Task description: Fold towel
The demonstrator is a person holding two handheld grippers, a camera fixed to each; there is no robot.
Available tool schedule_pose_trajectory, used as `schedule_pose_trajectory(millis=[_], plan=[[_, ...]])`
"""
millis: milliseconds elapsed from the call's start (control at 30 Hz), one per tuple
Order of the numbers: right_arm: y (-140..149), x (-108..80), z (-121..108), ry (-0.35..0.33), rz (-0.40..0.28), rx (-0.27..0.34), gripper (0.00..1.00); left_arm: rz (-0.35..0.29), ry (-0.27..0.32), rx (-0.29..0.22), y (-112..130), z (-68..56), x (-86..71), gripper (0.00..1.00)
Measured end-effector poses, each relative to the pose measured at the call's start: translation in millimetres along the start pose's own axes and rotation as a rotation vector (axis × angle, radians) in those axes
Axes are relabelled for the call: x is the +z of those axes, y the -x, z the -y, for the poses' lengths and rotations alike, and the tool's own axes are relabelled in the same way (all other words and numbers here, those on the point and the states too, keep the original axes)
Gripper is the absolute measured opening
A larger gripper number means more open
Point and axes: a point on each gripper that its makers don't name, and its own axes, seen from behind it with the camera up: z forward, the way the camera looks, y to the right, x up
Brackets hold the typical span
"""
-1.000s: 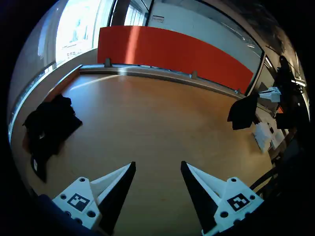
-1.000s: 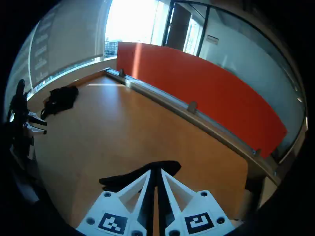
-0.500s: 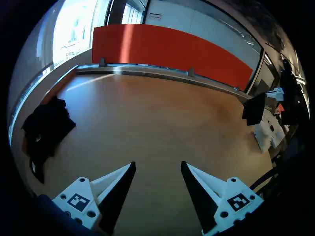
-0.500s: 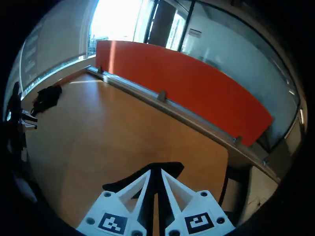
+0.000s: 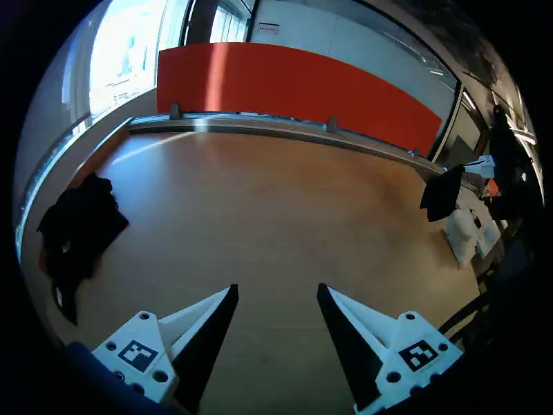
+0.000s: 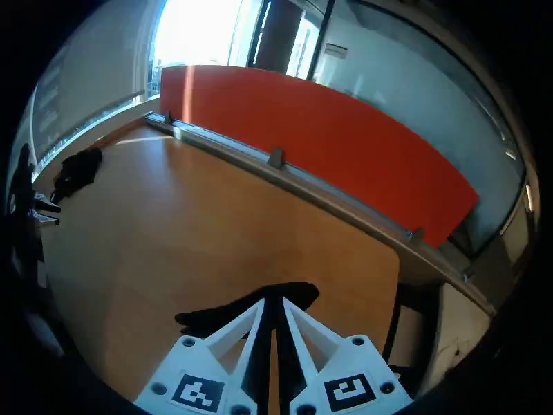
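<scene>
Item: black fabric towel [image 6: 211,319], limp, dark, no pattern discernible. It is pinched in the white two-finger right gripper [image 6: 274,301], fingers pressed together on it, cloth spreading to both sides of the tips. In the left gripper view the towel [image 5: 441,196] hangs as a drooping flap at the far right edge of the light brown wooden table [image 5: 276,200]. The white two-finger left gripper [image 5: 276,290] has its fingers spread above the tabletop. A crumpled black cloth heap [image 5: 76,232] lies at the table's left edge. An orange partition panel [image 5: 297,86] lines the far side.
</scene>
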Motion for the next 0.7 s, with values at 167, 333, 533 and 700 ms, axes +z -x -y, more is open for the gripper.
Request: schedule_pose_trajectory(millis=[167, 333, 533, 700], plan=[[6.4, 6.6, 2.7, -0.004, 0.016, -0.008, 0.04, 0.002, -0.006, -0.004, 1.7, 1.5, -0.6, 0.84], [13.8, 13.0, 6.1, -0.009, 0.031, -0.01, 0.04, 0.006, -0.009, -0.004, 3.4, 2.3, -0.9, 0.84], [22.6, 20.0, 10.7, -0.016, 0.044, -0.001, 0.04, 0.011, -0.011, -0.005, 6.3, 1.7, -1.1, 0.84], [36.6, 24.0, 13.4, -0.02, 0.063, 0.01, 0.04, 0.015, -0.012, -0.008, 9.3, 1.3, -1.6, 0.84]])
